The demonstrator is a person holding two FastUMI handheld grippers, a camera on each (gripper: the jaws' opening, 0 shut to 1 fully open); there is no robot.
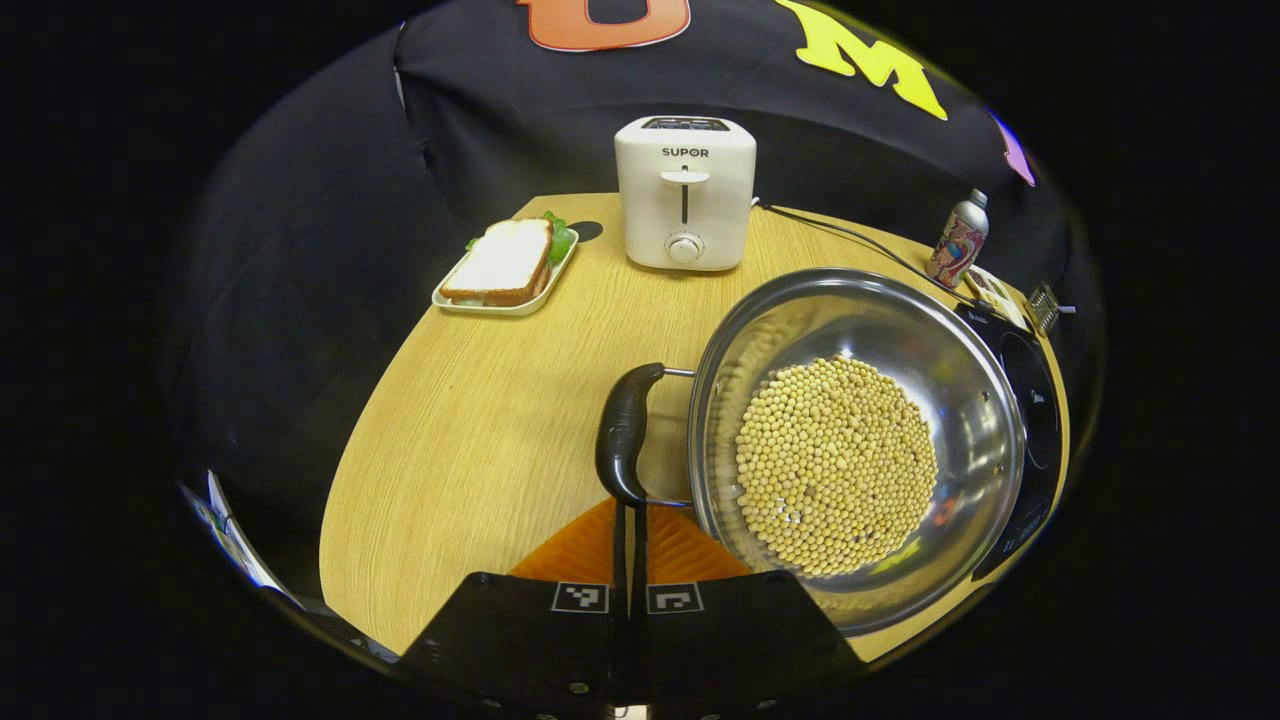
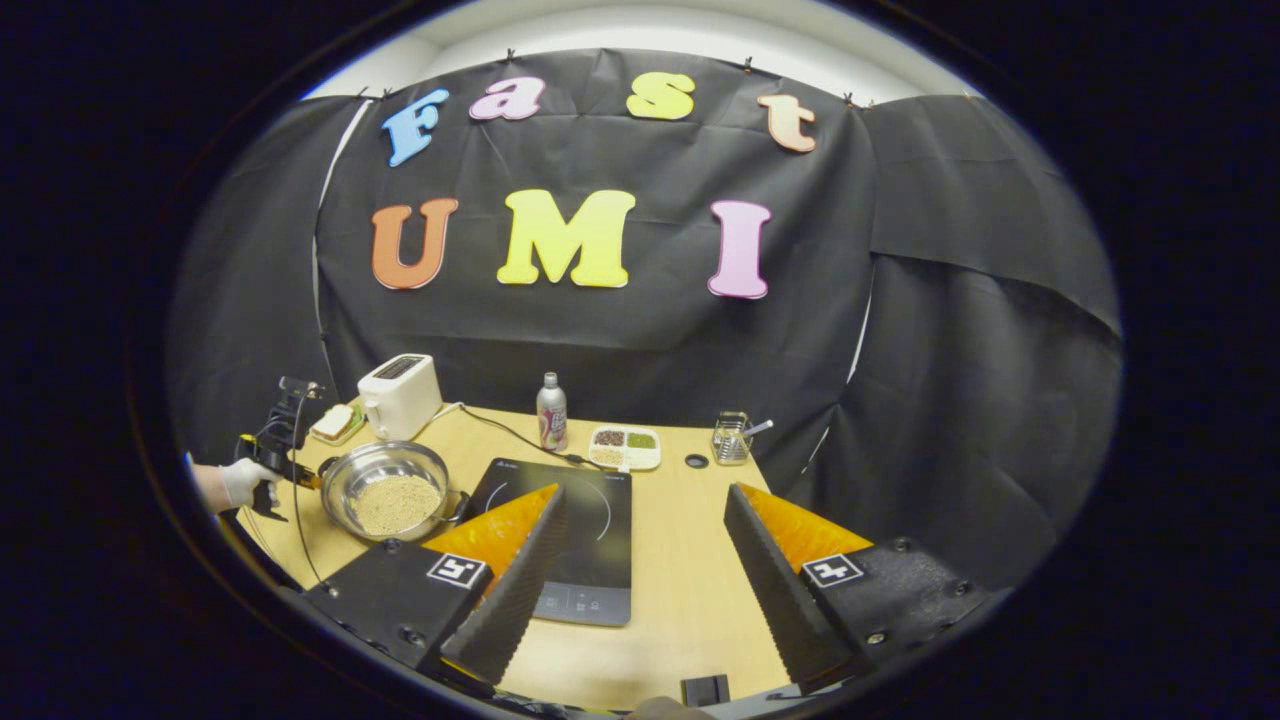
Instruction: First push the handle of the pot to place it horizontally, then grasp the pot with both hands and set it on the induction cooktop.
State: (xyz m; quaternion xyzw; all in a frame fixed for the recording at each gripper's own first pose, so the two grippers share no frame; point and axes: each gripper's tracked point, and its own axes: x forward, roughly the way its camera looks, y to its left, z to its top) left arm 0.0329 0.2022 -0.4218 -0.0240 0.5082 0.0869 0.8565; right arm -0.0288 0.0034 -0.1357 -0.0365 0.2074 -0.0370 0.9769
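Observation:
A steel pot (image 1: pixel 860 330) full of pale beans (image 1: pixel 835 465) stands on the wooden table, beside the black induction cooktop (image 1: pixel 1035 400). Its black side handle (image 1: pixel 625 430) points toward me. My left gripper (image 1: pixel 630 515) is shut, and its joined tips touch the near end of that handle. In the right gripper view the pot (image 2: pixel 390 490) stands left of the cooktop (image 2: pixel 580 535). A gloved hand (image 2: pixel 240 480) holds the left gripper (image 2: pixel 275 450) at the pot's left side there. My right gripper (image 2: pixel 645 492) hangs open above the table, with nothing between its fingers.
A white toaster (image 1: pixel 685 195) stands at the back with its cable running toward the cooktop. A sandwich on a tray (image 1: pixel 505 265) lies at the back left. A can (image 1: pixel 958 240), a sectioned dish (image 2: pixel 625 447) and a wire basket (image 2: pixel 733 438) stand along the far edge.

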